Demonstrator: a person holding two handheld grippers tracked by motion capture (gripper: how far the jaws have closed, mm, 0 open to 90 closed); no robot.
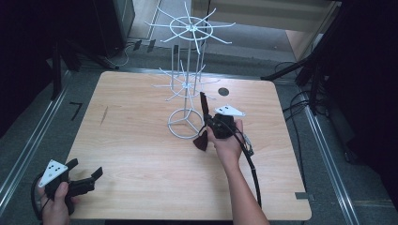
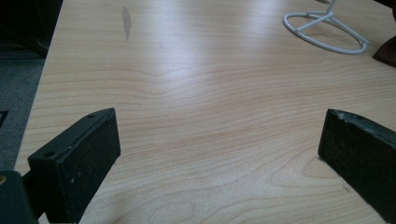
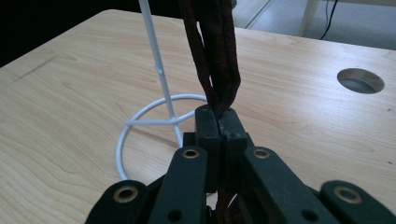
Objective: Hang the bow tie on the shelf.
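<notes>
The right gripper (image 3: 219, 116), jaws clamped on the dark red fabric strap (image 3: 212, 51) near the white wire rack (image 1: 187, 79) mid-table, is risking snagging and tipping it.

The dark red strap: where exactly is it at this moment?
The dark red strap is pinched in the right gripper, right of the white wire rack near the table centre.

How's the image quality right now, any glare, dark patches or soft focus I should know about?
High view: the table is evenly lit, its surroundings nearly black, and the white rack looks thin and soft. Left gripper view: pale glare streaks the wood beyond the open left gripper. Right gripper view: the dark strap pinched in the right gripper is sharp; the background is soft.
</notes>
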